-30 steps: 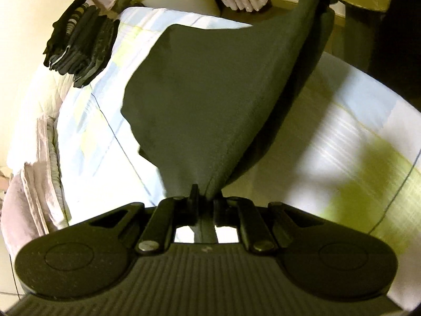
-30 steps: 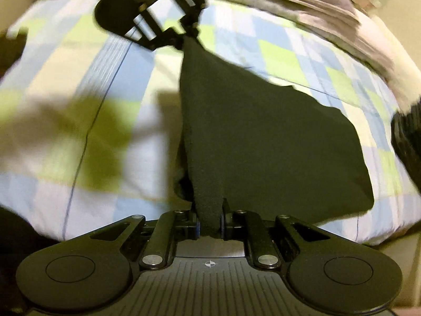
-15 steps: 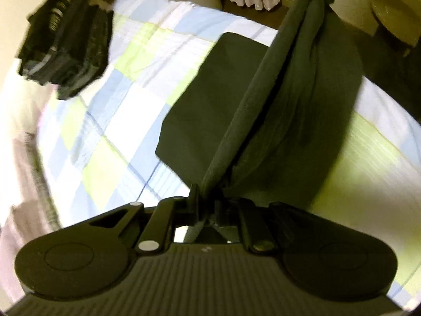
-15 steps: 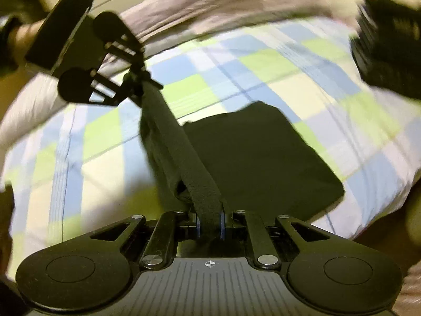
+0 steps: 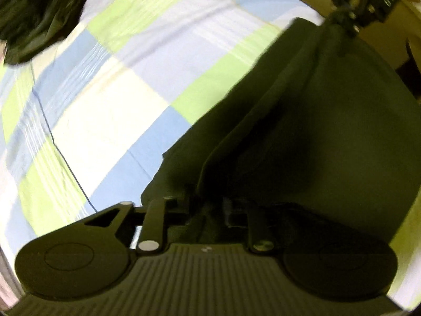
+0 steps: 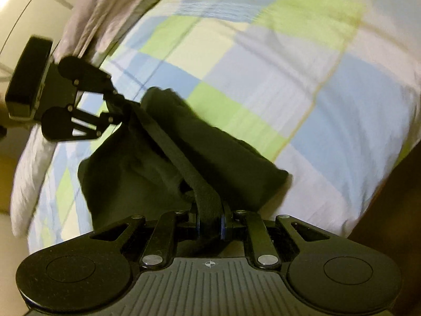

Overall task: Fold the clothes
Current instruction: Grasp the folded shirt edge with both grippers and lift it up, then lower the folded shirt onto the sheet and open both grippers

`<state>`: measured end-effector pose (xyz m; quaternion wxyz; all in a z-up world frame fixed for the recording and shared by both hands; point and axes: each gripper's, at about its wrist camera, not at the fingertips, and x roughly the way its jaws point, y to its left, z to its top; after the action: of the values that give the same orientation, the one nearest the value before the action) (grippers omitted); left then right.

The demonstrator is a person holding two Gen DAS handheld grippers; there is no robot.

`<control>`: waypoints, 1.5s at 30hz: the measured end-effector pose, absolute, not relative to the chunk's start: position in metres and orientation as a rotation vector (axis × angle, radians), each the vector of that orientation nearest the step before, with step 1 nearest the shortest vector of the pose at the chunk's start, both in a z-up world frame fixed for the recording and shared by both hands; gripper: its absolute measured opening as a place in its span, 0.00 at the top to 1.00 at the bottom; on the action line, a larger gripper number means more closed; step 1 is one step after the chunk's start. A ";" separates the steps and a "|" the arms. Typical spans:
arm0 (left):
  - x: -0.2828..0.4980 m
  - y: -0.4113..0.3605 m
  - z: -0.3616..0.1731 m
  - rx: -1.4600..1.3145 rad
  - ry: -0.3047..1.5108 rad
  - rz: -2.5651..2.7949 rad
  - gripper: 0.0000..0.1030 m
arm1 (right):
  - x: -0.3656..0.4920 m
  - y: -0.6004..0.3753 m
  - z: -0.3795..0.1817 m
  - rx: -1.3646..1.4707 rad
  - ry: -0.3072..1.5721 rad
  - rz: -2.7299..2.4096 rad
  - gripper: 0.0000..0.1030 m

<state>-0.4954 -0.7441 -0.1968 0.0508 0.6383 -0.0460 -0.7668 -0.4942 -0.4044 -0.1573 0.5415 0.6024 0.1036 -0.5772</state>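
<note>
A dark garment (image 5: 315,121) lies doubled over on the checked bed cover (image 5: 110,100). My left gripper (image 5: 206,208) is shut on one end of its folded edge, close to the cover. My right gripper (image 6: 210,221) is shut on the other end, where a thick band of the dark garment (image 6: 184,158) runs away from its fingers. In the right wrist view the left gripper (image 6: 118,113) shows at the far end of that band. The right gripper (image 5: 350,23) appears at the top right of the left wrist view.
A pile of dark clothes (image 5: 36,13) sits at the top left of the left wrist view. Folded pale bedding (image 6: 110,13) lies along the far edge of the bed cover (image 6: 289,79). A dark floor or furniture edge (image 6: 394,197) borders the bed at right.
Both grippers have dropped toward the bed and swung over, carrying the held edge across. The garment, hanging spread a second ago, now lies doubled on the cover.
</note>
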 end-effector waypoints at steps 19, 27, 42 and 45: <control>-0.424 -0.809 -0.213 1.419 0.768 -2.167 0.71 | -0.495 -0.373 -0.157 1.550 -0.086 -1.602 0.89; -0.423 -0.809 -0.189 1.385 0.628 -2.232 0.96 | -0.504 -0.374 -0.134 1.468 -0.053 -1.634 0.92; -0.422 -0.823 -0.215 1.395 0.659 -2.131 0.78 | -0.516 -0.371 -0.168 1.565 -0.073 -1.657 0.91; -0.404 -0.825 -0.200 1.367 0.639 -2.076 0.80 | -0.518 -0.366 -0.157 1.545 -0.041 -1.709 0.63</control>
<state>-0.4041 -0.8249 -0.2002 0.2837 0.5108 0.2388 -0.7756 -0.5181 -0.3660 -0.1565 0.4065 0.6125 -0.0163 -0.6777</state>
